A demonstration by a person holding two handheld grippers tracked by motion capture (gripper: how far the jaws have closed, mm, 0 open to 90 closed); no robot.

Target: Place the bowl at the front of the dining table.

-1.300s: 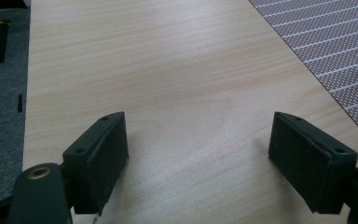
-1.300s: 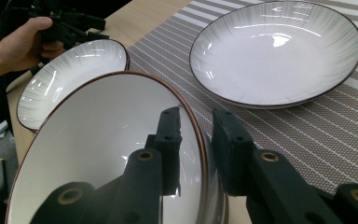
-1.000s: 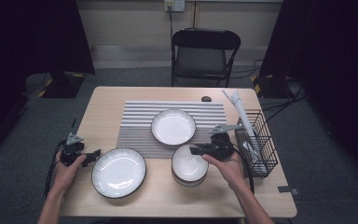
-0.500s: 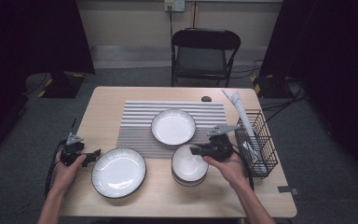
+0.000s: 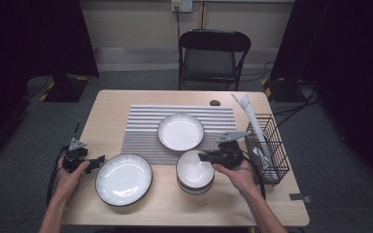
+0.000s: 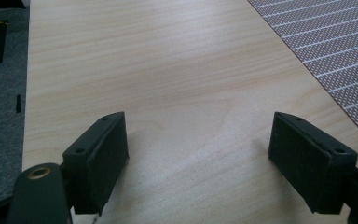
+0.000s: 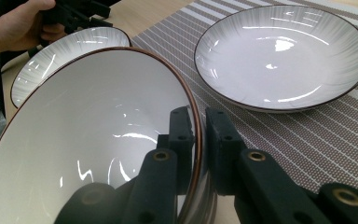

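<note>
- Right gripper (image 7: 199,135) pinches the rim of the top bowl (image 5: 194,169), lower centre of the high view.
- Left gripper (image 6: 214,154), jaws wide apart and holding nothing, sits over bare table (image 6: 168,70).

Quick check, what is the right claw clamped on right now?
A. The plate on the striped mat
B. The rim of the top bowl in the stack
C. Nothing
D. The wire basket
B: the right claw pinches the top bowl by its rim, one jaw inside, one outside.
</note>
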